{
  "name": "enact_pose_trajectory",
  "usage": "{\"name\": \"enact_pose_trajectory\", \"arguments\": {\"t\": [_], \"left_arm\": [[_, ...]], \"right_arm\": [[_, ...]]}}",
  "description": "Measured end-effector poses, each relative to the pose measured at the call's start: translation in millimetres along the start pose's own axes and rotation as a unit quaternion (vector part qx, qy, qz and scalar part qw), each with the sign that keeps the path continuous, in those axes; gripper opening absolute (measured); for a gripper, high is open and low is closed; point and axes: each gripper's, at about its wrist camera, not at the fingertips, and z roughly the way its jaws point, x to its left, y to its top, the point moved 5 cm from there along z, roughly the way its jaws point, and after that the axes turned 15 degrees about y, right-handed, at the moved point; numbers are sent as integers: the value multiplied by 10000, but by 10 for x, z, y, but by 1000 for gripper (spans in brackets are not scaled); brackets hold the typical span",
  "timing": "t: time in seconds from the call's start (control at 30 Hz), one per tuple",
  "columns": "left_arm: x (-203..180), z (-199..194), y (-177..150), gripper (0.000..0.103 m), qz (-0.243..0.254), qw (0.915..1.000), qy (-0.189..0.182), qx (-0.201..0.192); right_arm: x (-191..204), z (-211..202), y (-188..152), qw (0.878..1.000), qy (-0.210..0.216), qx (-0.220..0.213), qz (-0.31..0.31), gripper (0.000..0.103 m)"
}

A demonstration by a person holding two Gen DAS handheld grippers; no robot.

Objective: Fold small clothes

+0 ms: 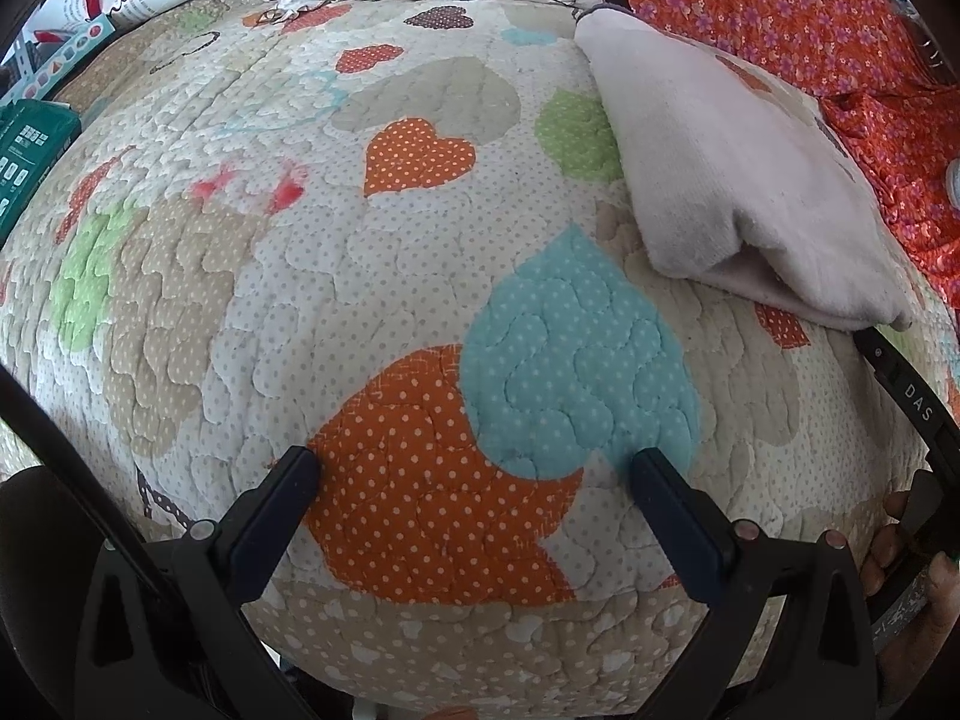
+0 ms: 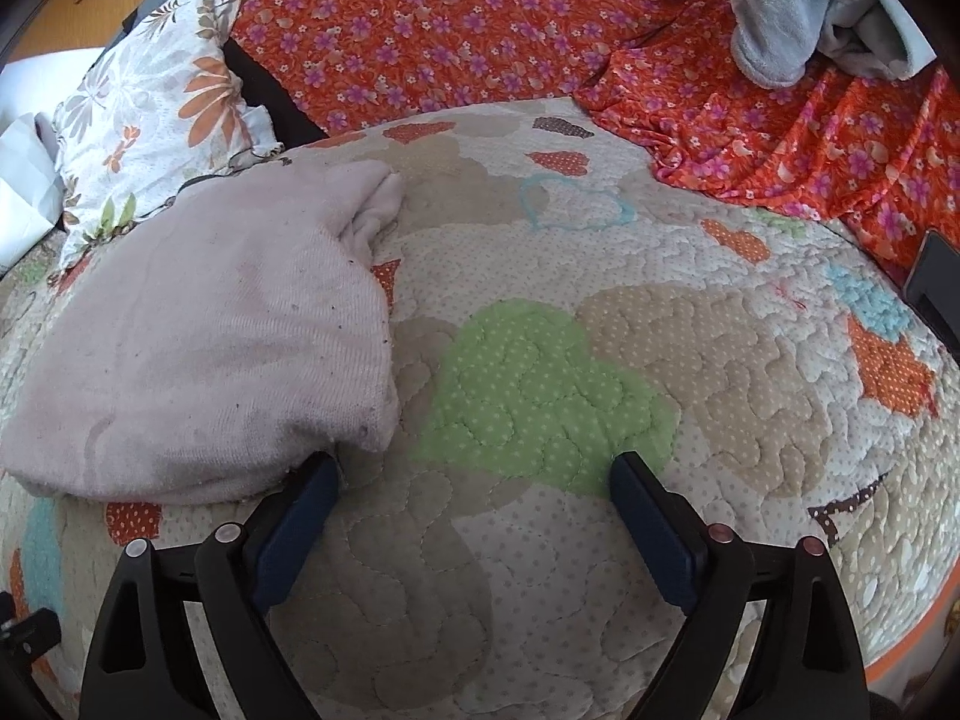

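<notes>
Both tools stand wide open with nothing between the pads: the left tool [image 1: 477, 468] hangs over bare quilt, and the right tool [image 2: 474, 474] likewise, its left finger [image 2: 300, 516] just beside the near edge of the garment, whether touching I cannot tell. No earlier view is at hand, so only the open state can be stated.

Under both tools lies the heart-patterned quilt [image 1: 300, 276] on the bed, the largest thing here. Beyond it and to the right of the right tool spreads an orange floral sheet [image 2: 456, 30], rumpled along its near edge.

The pale pink garment [image 2: 204, 348] lies up and left of the right tool, up and right of the left tool, doubled into a thick bundle with a loose end trailing at its far corner. As a judgement, this piece looks folded and let go, so the step in hand is the end of one fold; the next move calls either for tucking that far end or for fetching another piece.

A floral pillow [image 2: 150, 102] sits beyond the garment. Grey fleece clothing [image 2: 780, 18] lies heaped far up and right of the right tool, likely the next candidate. A dark flat object [image 2: 930, 282] rests at the right edge, well apart. Nothing blocks either tool's path
</notes>
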Motion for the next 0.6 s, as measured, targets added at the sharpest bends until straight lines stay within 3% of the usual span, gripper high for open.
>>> {"name": "enact_pose_trajectory", "arguments": {"t": [0.43,0.6], "left_arm": [[15,10,33,103,66,9999,-20,102],[43,-121,1,103,-28,10000,39,-73]], "right_arm": [[-28,-4,-17,9999,97,-19,-94,99],[-8,-58,-31,9999,82,-39,-142,99]]}}
